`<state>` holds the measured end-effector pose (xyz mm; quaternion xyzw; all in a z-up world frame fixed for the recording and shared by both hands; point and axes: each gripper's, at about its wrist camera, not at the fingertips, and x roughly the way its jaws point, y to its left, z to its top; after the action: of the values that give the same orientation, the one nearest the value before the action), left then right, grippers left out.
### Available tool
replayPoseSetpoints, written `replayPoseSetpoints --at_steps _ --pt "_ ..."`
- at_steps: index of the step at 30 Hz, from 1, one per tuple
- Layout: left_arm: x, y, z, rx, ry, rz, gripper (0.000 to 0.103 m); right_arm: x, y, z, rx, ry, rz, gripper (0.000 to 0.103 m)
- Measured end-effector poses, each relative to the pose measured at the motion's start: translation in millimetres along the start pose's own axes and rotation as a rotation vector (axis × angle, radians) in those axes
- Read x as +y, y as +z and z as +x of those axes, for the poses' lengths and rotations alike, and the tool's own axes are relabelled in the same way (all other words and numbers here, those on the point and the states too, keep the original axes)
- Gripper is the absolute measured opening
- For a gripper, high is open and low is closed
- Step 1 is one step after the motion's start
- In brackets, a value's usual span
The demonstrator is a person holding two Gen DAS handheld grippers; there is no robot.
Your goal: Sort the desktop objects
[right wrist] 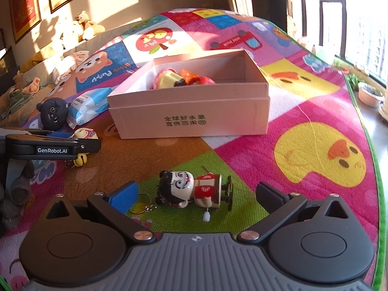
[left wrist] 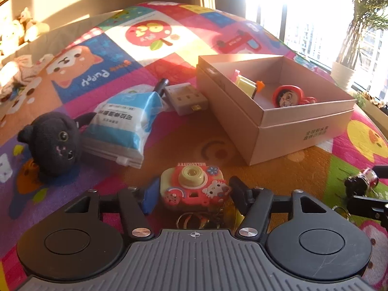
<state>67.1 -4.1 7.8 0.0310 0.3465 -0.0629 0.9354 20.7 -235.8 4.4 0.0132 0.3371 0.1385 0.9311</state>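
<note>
Left tongs (left wrist: 191, 191) pinch toy camera (left wrist: 194, 184), lens upward, long axis spanning pads.

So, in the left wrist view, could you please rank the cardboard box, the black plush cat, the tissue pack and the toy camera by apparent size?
1. Cardboard box, clearly largest.
2. Tissue pack.
3. Black plush cat, near the pack in size, so that order is unsure.
4. Toy camera, smallest, despite lying closest to the lens.

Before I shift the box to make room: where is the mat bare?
Bare: the yellow duck patches right of the cardboard box, and the far mat behind it. Crowded: its left side, where the tissue pack, black plush and grey adapter lie.
</note>
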Motion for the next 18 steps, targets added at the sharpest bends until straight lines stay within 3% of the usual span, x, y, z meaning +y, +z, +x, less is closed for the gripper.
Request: replayPoseSetpoints --at_steps 2,8,11,12,14,18 --pt "1.6 -4.7 -12.1 -0.011 -0.001 -0.002 0.067 6.1 0.4 -0.9 -0.007 -0.006 -0.036 0.102" --pt "11.2 -24.5 -54.1 -0.038 -0.007 -0.040 0.067 11.5 5.5 5.5 0.031 -0.040 -0.063 0.085" --pt "16.3 -32.1 -68.5 -0.043 -0.006 -0.066 0.067 9.5 8.0 4.3 0.042 -0.048 -0.065 0.066" --pt "17.5 -32.4 -72.7 -0.046 -0.009 -0.073 0.067 9.0 11.1 1.2 0.044 -0.040 -0.068 0.066" --pt "16.8 -26.6 -83.4 -0.074 -0.025 -0.074 0.067 8.0 21.5 -13.1 -0.001 -0.016 -0.083 0.066" --pt "2.0 11.0 -104.6 -0.202 -0.066 -0.018 0.067 9.2 61.8 -61.4 -0.199 -0.011 -0.168 0.066"
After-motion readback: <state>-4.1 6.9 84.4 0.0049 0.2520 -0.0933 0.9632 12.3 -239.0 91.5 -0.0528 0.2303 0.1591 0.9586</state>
